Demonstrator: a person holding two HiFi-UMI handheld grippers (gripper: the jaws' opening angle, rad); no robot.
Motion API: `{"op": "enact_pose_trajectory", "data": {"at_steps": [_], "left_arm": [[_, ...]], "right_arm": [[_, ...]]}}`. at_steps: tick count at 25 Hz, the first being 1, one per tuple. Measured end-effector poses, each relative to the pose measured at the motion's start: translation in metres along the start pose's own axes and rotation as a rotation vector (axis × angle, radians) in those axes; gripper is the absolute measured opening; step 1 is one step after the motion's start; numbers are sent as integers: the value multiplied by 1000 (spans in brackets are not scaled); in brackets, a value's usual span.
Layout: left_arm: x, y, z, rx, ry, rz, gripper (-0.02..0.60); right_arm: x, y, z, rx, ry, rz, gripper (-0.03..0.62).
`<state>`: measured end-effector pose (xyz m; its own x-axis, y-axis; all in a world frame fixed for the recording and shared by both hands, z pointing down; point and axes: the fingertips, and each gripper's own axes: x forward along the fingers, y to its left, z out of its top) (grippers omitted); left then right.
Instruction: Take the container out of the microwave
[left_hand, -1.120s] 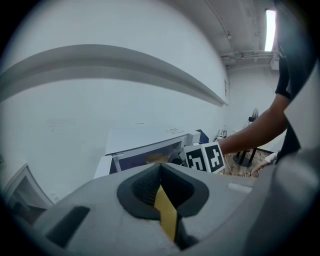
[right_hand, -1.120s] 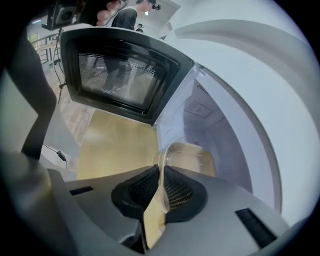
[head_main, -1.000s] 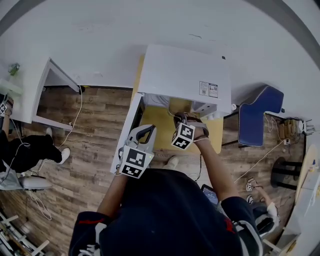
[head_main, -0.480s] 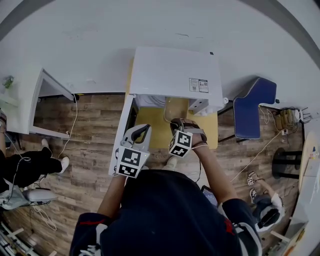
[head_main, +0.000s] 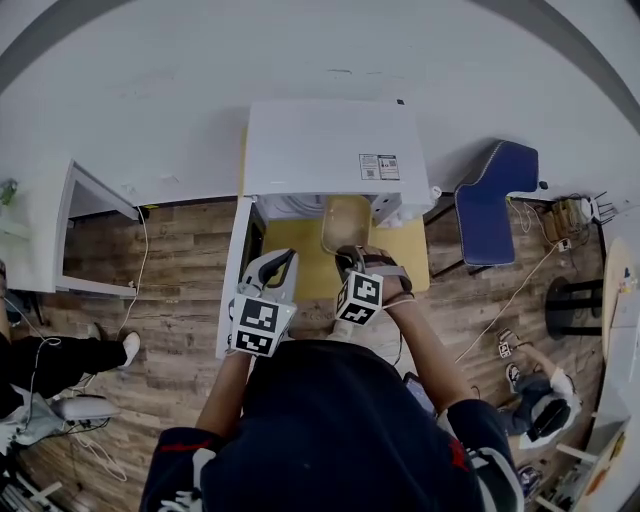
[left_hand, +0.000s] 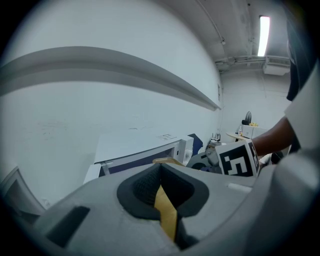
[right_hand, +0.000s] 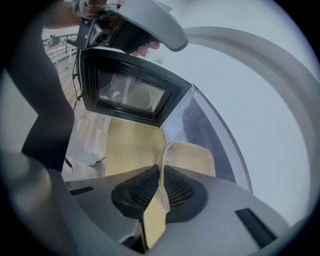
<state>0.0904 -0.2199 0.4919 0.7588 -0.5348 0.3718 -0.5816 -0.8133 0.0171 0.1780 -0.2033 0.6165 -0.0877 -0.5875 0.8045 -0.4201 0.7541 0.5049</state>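
Yellow tabletop (head_main: 300, 272) has free room. My right gripper (head_main: 350, 258) jaws pinch the container (head_main: 345, 222) rim before the microwave (head_main: 320, 145); left gripper (head_main: 282, 260) jaws closed, empty.

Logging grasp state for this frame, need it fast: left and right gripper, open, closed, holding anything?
left gripper: closed, nothing between its jaws.
right gripper: closed on the rim of the clear container.
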Motion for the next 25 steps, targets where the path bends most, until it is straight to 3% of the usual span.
{"op": "enact_pose_trajectory", "data": {"at_steps": [25], "left_arm": [[10, -24, 5, 34, -8, -76, 14]], "right_arm": [[-33, 20, -12, 44, 27, -22, 35]]}}
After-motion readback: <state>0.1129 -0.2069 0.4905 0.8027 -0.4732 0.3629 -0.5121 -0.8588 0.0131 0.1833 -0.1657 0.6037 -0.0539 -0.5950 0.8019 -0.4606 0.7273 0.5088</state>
